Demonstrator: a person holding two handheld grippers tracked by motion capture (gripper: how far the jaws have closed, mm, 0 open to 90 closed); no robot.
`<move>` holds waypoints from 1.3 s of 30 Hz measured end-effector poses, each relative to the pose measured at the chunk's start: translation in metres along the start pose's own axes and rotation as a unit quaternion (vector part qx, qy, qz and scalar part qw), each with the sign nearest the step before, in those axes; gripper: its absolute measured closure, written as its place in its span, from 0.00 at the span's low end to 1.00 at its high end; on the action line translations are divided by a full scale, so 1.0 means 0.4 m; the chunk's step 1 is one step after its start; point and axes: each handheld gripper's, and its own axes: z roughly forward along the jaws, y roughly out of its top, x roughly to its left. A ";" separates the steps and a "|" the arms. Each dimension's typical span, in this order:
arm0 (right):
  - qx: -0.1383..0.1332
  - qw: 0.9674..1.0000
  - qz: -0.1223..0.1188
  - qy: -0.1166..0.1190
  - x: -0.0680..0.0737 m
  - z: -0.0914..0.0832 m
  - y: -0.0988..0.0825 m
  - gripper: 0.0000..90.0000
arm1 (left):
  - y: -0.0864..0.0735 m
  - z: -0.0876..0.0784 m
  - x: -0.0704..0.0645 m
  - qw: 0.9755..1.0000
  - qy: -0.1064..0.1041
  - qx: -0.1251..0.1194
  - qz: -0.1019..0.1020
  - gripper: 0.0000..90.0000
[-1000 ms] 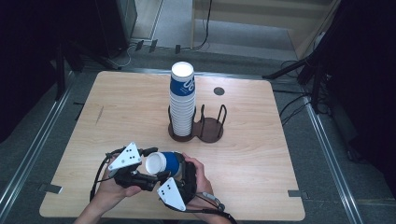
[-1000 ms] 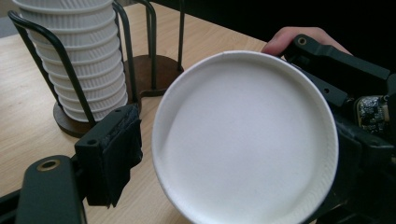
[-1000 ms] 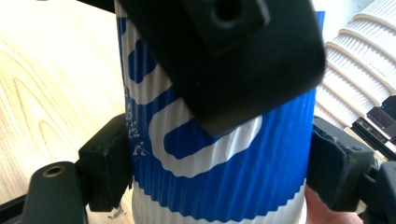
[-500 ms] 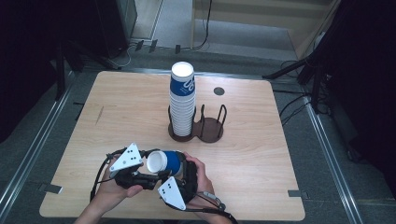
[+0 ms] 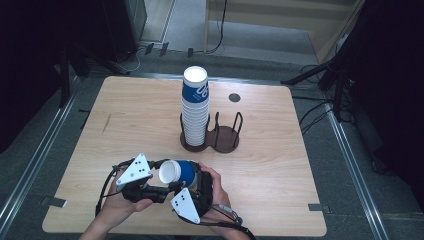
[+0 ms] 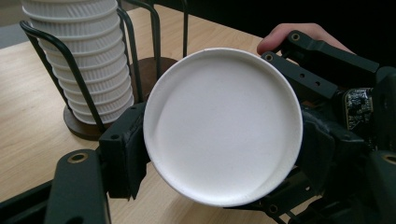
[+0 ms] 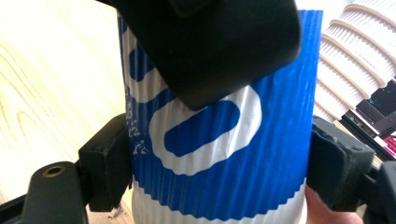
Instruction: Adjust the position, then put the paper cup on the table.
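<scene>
- Closing is what your left gripper (image 5: 162, 184) has just been doing — its jaws have come in on the cup (image 5: 179, 173), and in the left gripper view the black pads (image 6: 125, 149) now sit against both sides of the cup's base end (image 6: 223, 125).
- Neither hand has shifted across the table (image 5: 125, 115) since the earlier frames; only that left pinch is new.
- Your right gripper (image 7: 212, 172) is clamped on the same cup — its pads press the blue ribbed wall (image 7: 275, 154) from either side, as before.
- So both tools now grip one cup, which I judge is the set-up for pulling nested cups apart or passing it across; either way, one side must give next.
- You hold the cup on its side above the near edge of the table, well apart from the stack (image 5: 195, 112) in the wire holder (image 5: 220, 135).
- It looks like a corrugated paper cup — blue sleeve with a white looped mark, plain white flat bottom with a raised rim, no visible dents.
- The holder's second bay stands empty beside the stack.
</scene>
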 end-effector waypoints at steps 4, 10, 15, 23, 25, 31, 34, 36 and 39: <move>0.000 1.000 0.001 0.000 0.000 -0.001 0.000 0.21 | 0.001 -0.001 -0.002 1.000 0.003 0.002 0.002 0.30; -0.002 1.000 0.002 -0.003 -0.001 0.001 0.001 0.18 | 0.003 -0.002 -0.003 1.000 0.007 0.000 -0.002 0.31; -0.001 1.000 0.021 0.011 -0.017 0.001 0.009 0.14 | 0.000 -0.008 0.008 1.000 0.005 -0.010 -0.006 0.32; -0.004 0.999 0.047 0.018 -0.042 -0.013 0.019 0.07 | -0.006 -0.016 0.018 0.998 0.034 -0.047 -0.014 0.32; -0.008 0.998 0.055 0.018 -0.050 -0.016 0.020 0.05 | -0.008 -0.017 0.018 0.998 0.038 -0.056 -0.017 0.32; -0.020 0.996 0.088 0.023 -0.076 -0.030 0.023 0.04 | -0.006 -0.022 0.026 0.996 0.047 -0.073 -0.026 0.32; -0.024 0.995 0.093 0.026 -0.081 -0.034 0.023 0.03 | -0.007 -0.024 0.028 0.995 0.047 -0.078 -0.028 0.32; -0.028 0.994 0.103 0.027 -0.088 -0.039 0.024 0.03 | -0.007 -0.025 0.031 0.994 0.056 -0.086 -0.030 0.32; -0.027 0.993 0.112 0.023 -0.094 -0.045 0.027 0.03 | -0.006 -0.026 0.034 0.993 0.058 -0.093 -0.034 0.32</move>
